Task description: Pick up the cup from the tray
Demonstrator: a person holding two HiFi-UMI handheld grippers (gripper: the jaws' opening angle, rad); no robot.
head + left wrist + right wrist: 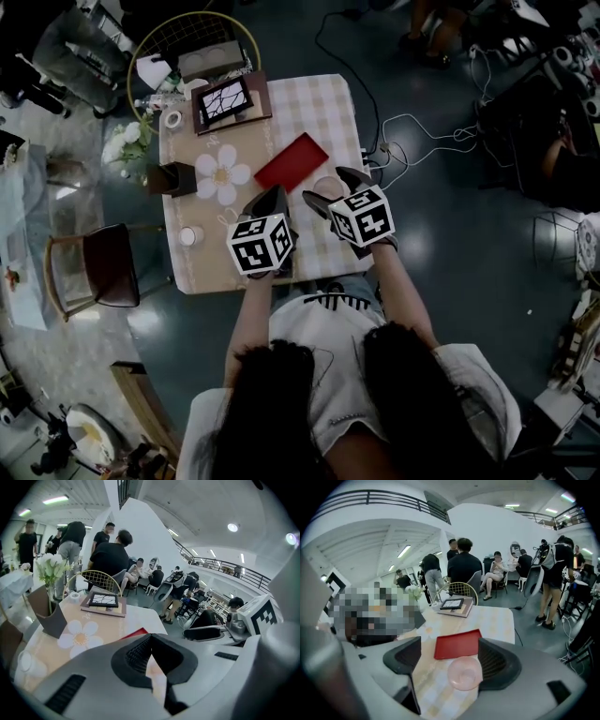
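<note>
A pale pink cup (465,673) stands on the checked tablecloth just in front of the red tray (458,644), not on it. My right gripper (450,660) is open, and the cup sits between its jaws, close against the right pad. From the head view the cup (328,187) shows between the right gripper's (336,191) dark fingers, with the red tray (292,161) beyond. To the left, my left gripper (269,201) hovers over the near part of the table. Its tips (150,636) meet, with nothing in them.
A dark vase (172,178) of white flowers, a flower-shaped mat (222,173) and a small white cup (190,236) occupy the table's left side. A framed picture on books (228,101) lies at the far end. A chair (105,267) stands left; cables (412,136) trail right.
</note>
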